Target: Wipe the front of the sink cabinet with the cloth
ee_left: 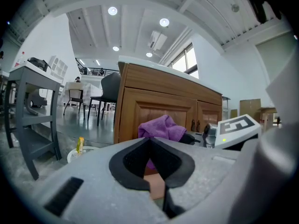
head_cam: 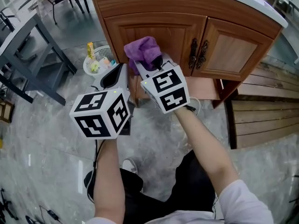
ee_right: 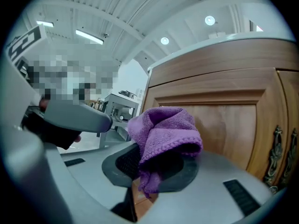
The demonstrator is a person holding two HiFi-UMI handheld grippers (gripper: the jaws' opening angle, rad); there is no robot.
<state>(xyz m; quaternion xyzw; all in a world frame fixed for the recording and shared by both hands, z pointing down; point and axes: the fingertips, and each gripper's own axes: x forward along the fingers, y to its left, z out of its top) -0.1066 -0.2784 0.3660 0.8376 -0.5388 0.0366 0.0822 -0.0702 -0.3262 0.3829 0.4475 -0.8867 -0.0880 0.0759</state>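
Head view first: what is held, and by which tongs?

A purple cloth (head_cam: 142,52) is clamped in the right gripper (head_cam: 155,65). It is bunched up above the jaws, and a tail of it is seen hanging down between the pads in the right gripper view, where the cloth (ee_right: 163,134) fills the gap of the right gripper (ee_right: 154,168).

And where is the cloth placed against the sink cabinet (head_cam: 233,13)?

It is held in front of the left door (head_cam: 173,34), over the lower half of its panel and short of the dark handles (head_cam: 197,54) at the door's right edge. Whether the wood is actually touched cannot be told from any view.

How is the left gripper (head_cam: 112,76) set?

It is held lower and to the left of the right one, just beside it and pointed at the same door. In the left gripper view the left gripper (ee_left: 150,146) is seen with its pads brought together at the tips, and nothing is gripped between them. The cloth (ee_left: 161,127) and the sink cabinet (ee_left: 159,104) are seen beyond the jaws.

What else is shown near the cabinet?

A white basket (head_cam: 93,66) with small packets in it is stood on the floor (head_cam: 56,139) by the cabinet's left corner.
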